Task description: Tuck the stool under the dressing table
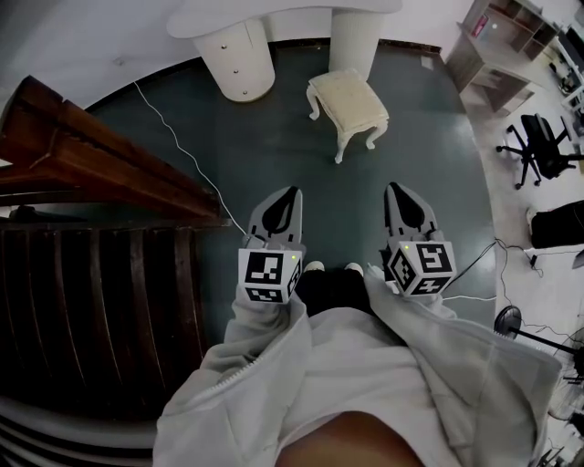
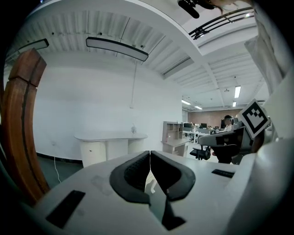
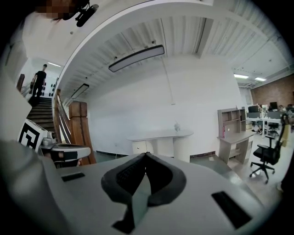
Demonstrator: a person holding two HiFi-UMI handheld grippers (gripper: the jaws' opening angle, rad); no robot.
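**Both grippers clenched, nothing held: hazards before I reach the stool**

Both tools sit close in front of my body at about the same height. My left gripper (image 1: 290,193) has its jaws pressed together with nothing between them. My right gripper (image 1: 395,191) is the same: tips meeting, no load. Both point forward and slightly down across the dark floor (image 1: 274,164).

**Position of the work**
The stool (image 1: 349,102) stands on that floor well ahead of me, apart from both tools. It is outside the dressing table (image 1: 283,14), turned at an angle, and sits just in front of the pedestal (image 1: 354,41) on the head view's right, not in front of the gap between the two pedestals.

**Hazards, as I judge them**
1. Collision with the pedestal. A straight push from here would likely drive the stool into that pedestal. The cause is the offset and the skewed angle; I would square it to the gap first.
2. Tipping. Its curved legs look slender. Pressing high on the cushioned seat could rock it forward if a foot drags on the floor.
3. Slipping contact. Closed tips offer only a narrow pushing face and could skid off the seat edge. To grip a rail or leg, the jaws must first be opened.
4. Cable (image 1: 178,146). A white lead crosses the floor and ends near my left tool. Stepping forward carelessly could snag it.
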